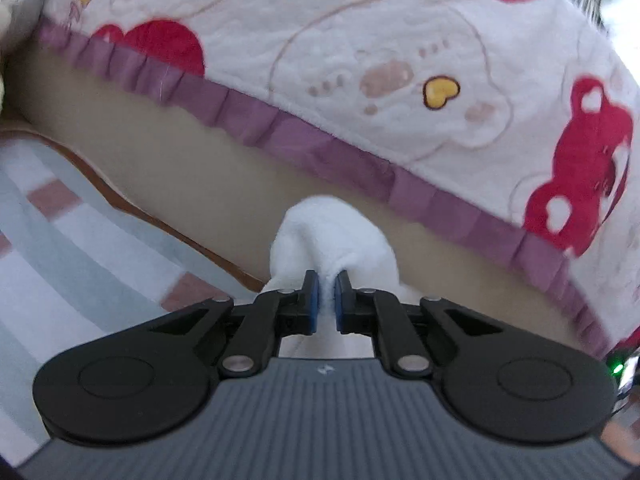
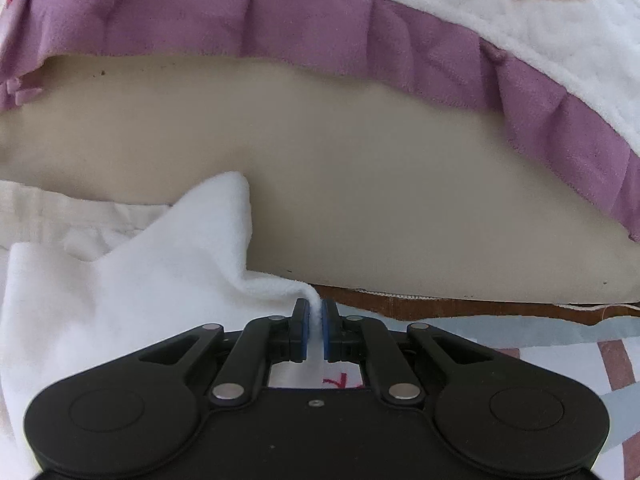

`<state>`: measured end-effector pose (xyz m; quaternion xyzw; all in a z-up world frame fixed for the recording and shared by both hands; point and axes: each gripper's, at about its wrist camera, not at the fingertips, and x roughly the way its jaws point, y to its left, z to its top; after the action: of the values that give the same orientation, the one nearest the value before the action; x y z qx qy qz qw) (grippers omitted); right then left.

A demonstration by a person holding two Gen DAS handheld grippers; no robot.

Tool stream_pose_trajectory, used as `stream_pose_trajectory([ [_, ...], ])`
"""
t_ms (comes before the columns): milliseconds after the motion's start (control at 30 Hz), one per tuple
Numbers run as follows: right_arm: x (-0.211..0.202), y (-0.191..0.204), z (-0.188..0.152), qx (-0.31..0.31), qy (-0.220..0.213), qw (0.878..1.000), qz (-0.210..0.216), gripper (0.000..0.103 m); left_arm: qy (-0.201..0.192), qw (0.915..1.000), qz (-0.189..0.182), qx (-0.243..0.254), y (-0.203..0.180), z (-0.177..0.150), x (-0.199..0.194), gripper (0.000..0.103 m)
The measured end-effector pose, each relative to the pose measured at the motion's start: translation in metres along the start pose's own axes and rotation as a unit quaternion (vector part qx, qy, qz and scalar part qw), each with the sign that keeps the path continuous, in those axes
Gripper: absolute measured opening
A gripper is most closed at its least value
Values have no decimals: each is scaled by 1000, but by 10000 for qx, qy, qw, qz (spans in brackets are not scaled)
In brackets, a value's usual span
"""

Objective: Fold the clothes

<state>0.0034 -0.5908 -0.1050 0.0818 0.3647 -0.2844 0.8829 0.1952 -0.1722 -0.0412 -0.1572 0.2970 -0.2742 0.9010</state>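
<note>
A white fleece garment (image 2: 132,280) lies on the striped sheet and spreads to the left in the right wrist view. My right gripper (image 2: 314,314) is shut on a thin fold of its edge. In the left wrist view my left gripper (image 1: 327,290) is shut on a bunched lump of the same white fleece garment (image 1: 332,232), which stands up in front of the jaws. The rest of the garment is hidden under both grippers.
A white blanket (image 1: 360,40) with red bears and a purple ruffle (image 2: 320,40) hangs over a beige mattress side (image 2: 360,180) just ahead. The striped sheet (image 1: 60,248) covers the surface below. A brown edge strip (image 2: 440,304) runs under the mattress.
</note>
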Motion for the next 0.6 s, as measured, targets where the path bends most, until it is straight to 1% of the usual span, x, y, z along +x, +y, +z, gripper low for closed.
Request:
stream_pose_trajectory([
  [33,0,1,0,-15,-5,10000,-16,7,235,9995,187,-21,3,1,7,7],
  [100,11,0,-4,173,181,9997,59,7,716,9951,685,-6,11,0,24,8],
  [133,14,0,-6,229,244,9994,81,7,796,9896,1158,302,9,-3,30,8],
  [167,16,1,-7,210,261,9994,62,7,779,9782,1756,785,3,-7,35,8],
  [200,16,2,-8,183,271,9995,39,7,757,9609,2344,1263,-2,-11,39,2],
  [233,12,3,-7,91,227,9997,-12,7,504,9458,2594,1886,-13,-17,36,0],
  [267,8,5,-7,-2,183,9998,-63,7,223,9387,2481,2384,-25,-21,28,0],
  [300,4,6,-7,-90,141,9998,-112,7,181,9414,2318,2441,-30,-22,25,0],
  [367,3,11,-9,-136,128,9997,-144,7,300,9536,2046,2187,-32,-19,25,0],
  [433,9,9,-9,-17,203,9998,-87,7,450,9604,1858,2026,-28,-19,33,6],
  [467,10,8,-10,70,244,9997,-35,7,459,9620,1802,1999,-25,-21,37,10],
  [500,12,7,-11,144,279,9995,11,7,429,9629,1764,1999,-22,-23,41,25],
  [533,14,6,-7,155,278,9995,39,8,398,9637,1726,1998,-20,-25,45,54],
  [567,17,5,-2,162,274,9995,67,8,367,9645,1687,1997,-17,-27,48,65],
  [600,15,6,-1,144,242,9996,91,8,315,9668,1630,1944,-15,-28,50,73],
])
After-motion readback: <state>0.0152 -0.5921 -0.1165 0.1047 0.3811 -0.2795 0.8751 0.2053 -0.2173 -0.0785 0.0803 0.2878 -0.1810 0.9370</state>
